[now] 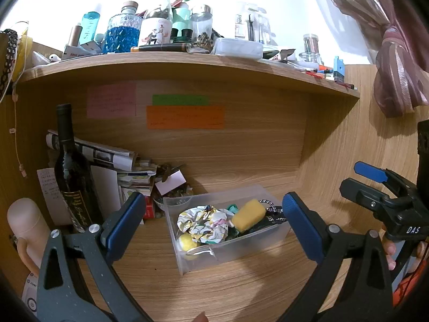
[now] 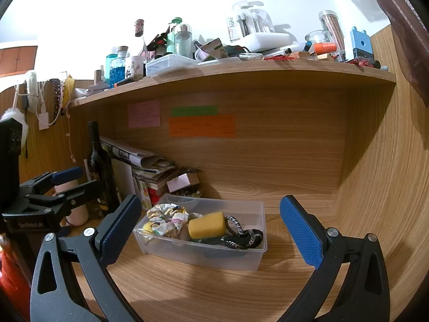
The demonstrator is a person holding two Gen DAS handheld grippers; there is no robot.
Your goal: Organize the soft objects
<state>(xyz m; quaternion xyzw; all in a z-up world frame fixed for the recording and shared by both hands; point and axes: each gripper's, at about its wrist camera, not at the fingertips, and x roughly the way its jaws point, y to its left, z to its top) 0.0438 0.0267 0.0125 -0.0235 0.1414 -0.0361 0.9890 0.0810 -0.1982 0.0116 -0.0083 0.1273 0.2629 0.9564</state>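
Note:
A clear plastic box [image 1: 187, 260] [image 2: 257, 252] stands on the wooden desk. It holds a yellow sponge [image 1: 248, 215] [image 2: 206, 224], a patterned fabric scrunchie [image 1: 203, 222] [image 2: 167, 218], a yellow ball [image 1: 187, 242], a black-and-white braided cord [image 2: 238, 234] [image 1: 272, 209] and a green piece. My left gripper [image 1: 211, 230] is open and empty, held above the box. My right gripper [image 2: 211, 230] is open and empty, just in front of the box. It shows in the left wrist view [image 1: 375, 185] at the right edge; the left one shows in the right wrist view [image 2: 67, 182].
A dark wine bottle [image 1: 71, 177] [image 2: 100, 166] stands left of the box beside stacked papers [image 1: 107, 155] and a pink bottle [image 1: 24, 222]. A cluttered shelf [image 1: 187, 61] [image 2: 241, 72] hangs above. Sticky notes [image 1: 185, 116] are on the back panel. A curtain [image 1: 396, 61] hangs right.

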